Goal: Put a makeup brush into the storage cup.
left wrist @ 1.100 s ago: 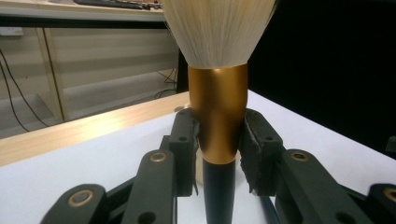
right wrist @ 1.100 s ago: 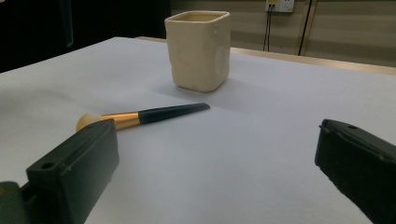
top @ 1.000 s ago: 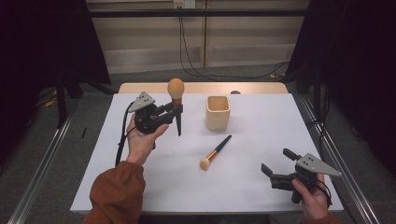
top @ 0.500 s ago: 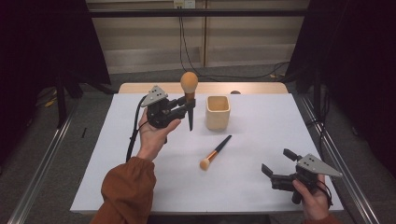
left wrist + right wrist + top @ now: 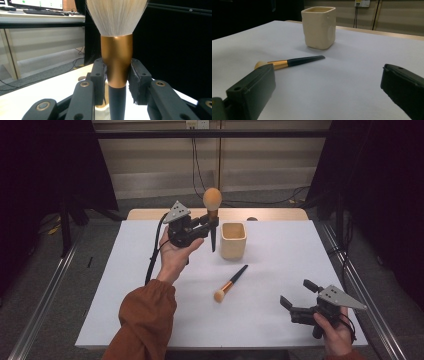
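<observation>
Step in hand: carry the big brush (image 5: pixel 212 215) to the cup (image 5: pixel 233 240) and lower it in, handle first.
Left claw (image 5: pixel 212 223): it is closed on the big brush. In the left gripper view both pads (image 5: pixel 100 82) press the gold ferrule, just above the black handle.
Big brush: upright in the air, bristles up, handle tip pointing down. It hangs just left of the cup, with the tip about level with the rim.
Cup: cream, square, open top, standing on the far middle of the desk (image 5: pixel 280 270). It looks empty from the high view, but I cannot see the bottom.
Right claw (image 5: pixel 295 302): it is wide open and holds nothing, low at the near right of the desk.
Small brush (image 5: pixel 231 283): it lies flat on the desk, near the cup on its near side, bristles toward the person.
How to do it well: move a little to the right until the tip is over the middle of the opening, and only then go down. Keep the brush vertical, so the tip does not catch the rim.
Release: open the pads when the handle is well inside and can lean on a wall.
Risk: the cup looks light; a side push may slide or tip it.
Next, in my judgement: 1 brush remains, and the right claw is well placed for it.
</observation>
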The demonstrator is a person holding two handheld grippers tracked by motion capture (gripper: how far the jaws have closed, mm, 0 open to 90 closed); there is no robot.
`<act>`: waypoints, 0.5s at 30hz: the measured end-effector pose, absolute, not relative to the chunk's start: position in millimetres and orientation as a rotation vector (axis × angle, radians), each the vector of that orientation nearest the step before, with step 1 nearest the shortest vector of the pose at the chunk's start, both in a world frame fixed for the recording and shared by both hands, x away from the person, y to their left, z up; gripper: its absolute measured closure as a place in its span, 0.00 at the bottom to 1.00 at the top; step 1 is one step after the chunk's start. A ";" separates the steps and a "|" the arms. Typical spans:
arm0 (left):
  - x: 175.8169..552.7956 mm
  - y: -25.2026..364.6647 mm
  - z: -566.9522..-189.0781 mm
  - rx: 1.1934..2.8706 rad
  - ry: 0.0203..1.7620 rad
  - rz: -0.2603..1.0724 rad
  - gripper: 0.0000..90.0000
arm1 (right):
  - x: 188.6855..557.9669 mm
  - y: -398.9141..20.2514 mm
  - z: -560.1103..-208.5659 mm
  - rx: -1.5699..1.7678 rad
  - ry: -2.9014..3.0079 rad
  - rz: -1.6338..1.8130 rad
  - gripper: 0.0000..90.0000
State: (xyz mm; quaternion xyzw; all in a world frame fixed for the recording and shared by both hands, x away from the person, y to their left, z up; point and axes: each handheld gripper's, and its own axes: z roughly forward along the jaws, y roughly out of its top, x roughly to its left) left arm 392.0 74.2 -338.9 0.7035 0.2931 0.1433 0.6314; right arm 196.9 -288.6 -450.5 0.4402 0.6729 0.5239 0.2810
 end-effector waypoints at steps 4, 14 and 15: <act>398.8 68.0 -335.2 1.599 0.669 0.329 0.76 | 196.5 -289.0 -450.5 1.176 1.804 1.407 0.00; 411.5 59.0 -325.2 1.587 0.670 0.346 0.76 | 196.3 -289.5 -450.6 1.178 1.803 1.413 0.00; 413.0 57.6 -323.5 1.588 0.669 0.352 0.76 | 196.2 -289.5 -450.6 1.178 1.804 1.413 0.00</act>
